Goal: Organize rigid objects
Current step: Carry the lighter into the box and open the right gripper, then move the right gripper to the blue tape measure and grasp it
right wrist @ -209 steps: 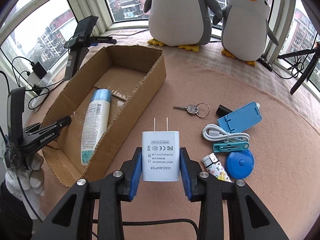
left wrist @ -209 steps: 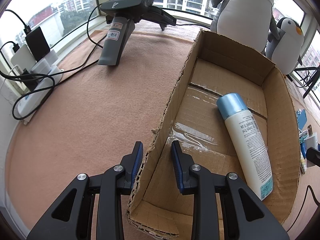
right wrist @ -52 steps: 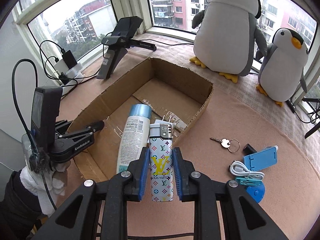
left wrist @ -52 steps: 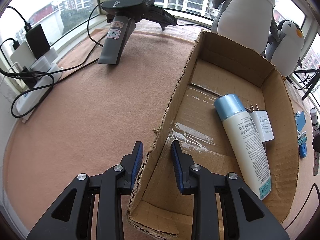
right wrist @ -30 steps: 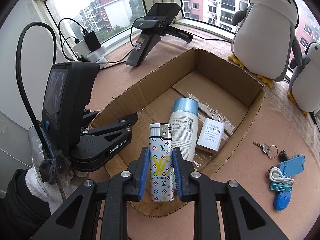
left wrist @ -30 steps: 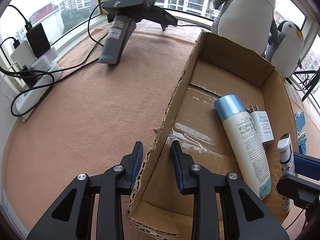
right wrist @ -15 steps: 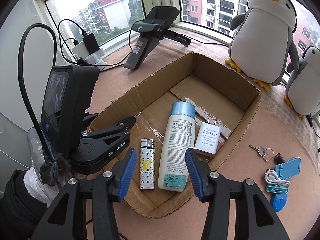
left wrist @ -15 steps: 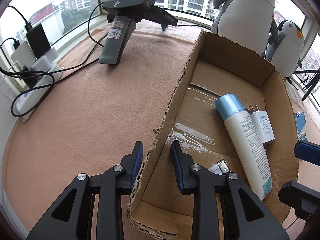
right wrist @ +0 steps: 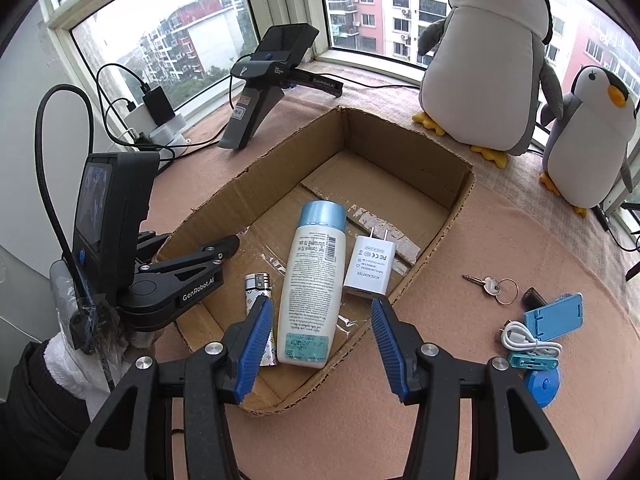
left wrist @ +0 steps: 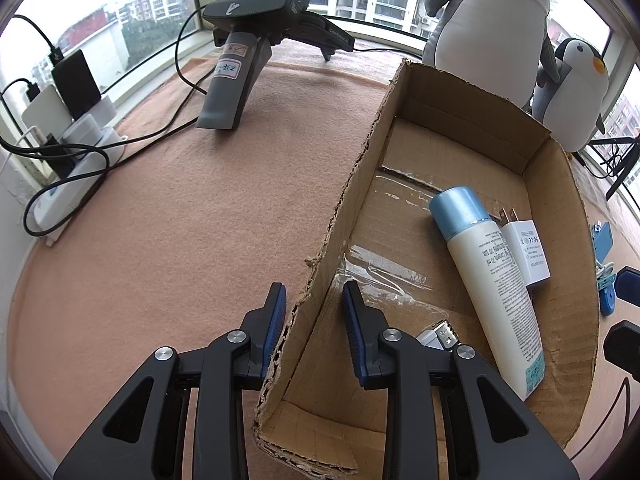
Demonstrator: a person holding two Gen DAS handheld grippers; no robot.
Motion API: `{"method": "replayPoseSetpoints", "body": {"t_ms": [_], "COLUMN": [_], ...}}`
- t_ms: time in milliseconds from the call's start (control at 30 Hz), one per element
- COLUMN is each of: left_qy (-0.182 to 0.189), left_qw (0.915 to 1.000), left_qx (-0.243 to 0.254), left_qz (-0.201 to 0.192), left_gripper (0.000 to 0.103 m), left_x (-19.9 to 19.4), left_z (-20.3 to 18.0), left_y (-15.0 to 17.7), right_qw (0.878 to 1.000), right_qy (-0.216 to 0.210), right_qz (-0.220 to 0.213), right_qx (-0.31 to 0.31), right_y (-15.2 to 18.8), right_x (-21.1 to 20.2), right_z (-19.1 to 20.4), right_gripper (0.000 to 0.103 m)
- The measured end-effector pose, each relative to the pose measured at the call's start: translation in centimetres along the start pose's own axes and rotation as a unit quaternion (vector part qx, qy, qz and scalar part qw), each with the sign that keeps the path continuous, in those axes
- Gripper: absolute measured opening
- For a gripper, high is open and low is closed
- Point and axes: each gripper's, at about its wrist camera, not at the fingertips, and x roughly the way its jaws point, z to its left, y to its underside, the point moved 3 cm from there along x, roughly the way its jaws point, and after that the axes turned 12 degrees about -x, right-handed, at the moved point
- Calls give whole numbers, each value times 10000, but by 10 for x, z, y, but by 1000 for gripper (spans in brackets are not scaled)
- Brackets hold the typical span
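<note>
A: What was noted as changed at this entry?

B: The right tool [right wrist: 322, 330] was found empty with its jaws spread wide, low in the frame above the near end of the cardboard box [right wrist: 460, 204]. A second earlier the patterned lighter [right wrist: 260, 312] had been held between those jaws; it was now recorded lying flat on the box floor, at the lower left of the right wrist view, just beside the white bottle [right wrist: 312, 280]. One more item was therefore counted as sorted.

A: And the left tool?

B: The left tool [left wrist: 312, 312] was seen unchanged, set narrowly astride the near left wall of the cardboard box [left wrist: 352, 200]. The outer pad lay against the cardboard; whether the inner pad touched it could not be told.

A: Box contents?

B: Three items were logged: the white bottle [left wrist: 492, 288] with the blue cap, the white charger [right wrist: 370, 268] touching its right side, and the lighter to its left.

A: What was left outside?

B: On the surface [right wrist: 500, 240], at the right of the frame, a key on a ring [right wrist: 490, 284], a small black item [right wrist: 534, 298], a blue stand [right wrist: 554, 316], a white cable [right wrist: 528, 340], a teal clip [right wrist: 534, 362] and a blue disc [right wrist: 542, 388] were listed. It was judged that these were still to be boxed.
</note>
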Motion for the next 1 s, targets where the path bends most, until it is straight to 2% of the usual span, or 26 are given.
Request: {"method": "replayPoseSetpoints", "body": {"t_ms": [133,300,433,733,1000], "left_qy": [-7,-12,-16,-31,-41], "left_qw": [10000,10000,10000,10000,10000], "left_qx": [8,12,13,28,34], "left_qz": [3,2,3,5,8], "left_gripper": [27,27,27,27,27], "left_x": [0,0,-1,-2,-2], "left_z": [0,0,0,0,1], "left_y": [-1,-1,0,0,0], "right_qw": [9995,9968,9922,9820,9788], "right_qy": [185,505,876,1146,1134], "right_qz": [-17,-6,194,478,743], "right_qx": [266,614,868,1424,1534], "right_y": [15,38,60,107,125], "right_x": [-9,-21,-26,-28,-12], "right_z": [-24,-60,-89,-138,-154], "right_gripper": [48,56,56,57,57]}}
